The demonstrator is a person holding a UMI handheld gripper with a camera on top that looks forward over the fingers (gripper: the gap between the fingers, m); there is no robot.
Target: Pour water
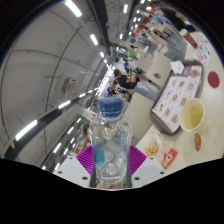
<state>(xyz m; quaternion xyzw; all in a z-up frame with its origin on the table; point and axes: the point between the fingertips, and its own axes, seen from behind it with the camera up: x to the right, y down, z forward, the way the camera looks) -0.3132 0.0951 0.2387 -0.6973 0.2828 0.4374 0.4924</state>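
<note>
While the whole view is tilted steeply, a clear plastic water bottle point(110, 140) is seen clamped between the two fingers of the gripper point(111, 160), its ribbed, faceted wall pressed on both sides by the purple pads point(88, 158), whose studded surface shows through the transparent plastic. The bottle is topped by a round blue cap point(111, 104), and a pale label band is wrapped just below the shoulder. Whether water is inside cannot be told. Beyond the fingers and to one side, a pale yellow cup point(191, 116) with a round open mouth is seen standing on a smooth light table point(170, 137), which appears slanted because of the tilt. Next to the cup a flat, glossy printed sheet with rows of small pictures point(180, 92) is laid on the table. Near the bottle's base a small red packet point(168, 158) is seen lying flat. Farther back, seated people point(127, 76) are glimpsed under a grey ceiling crossed by long bright light strips point(74, 9).
</note>
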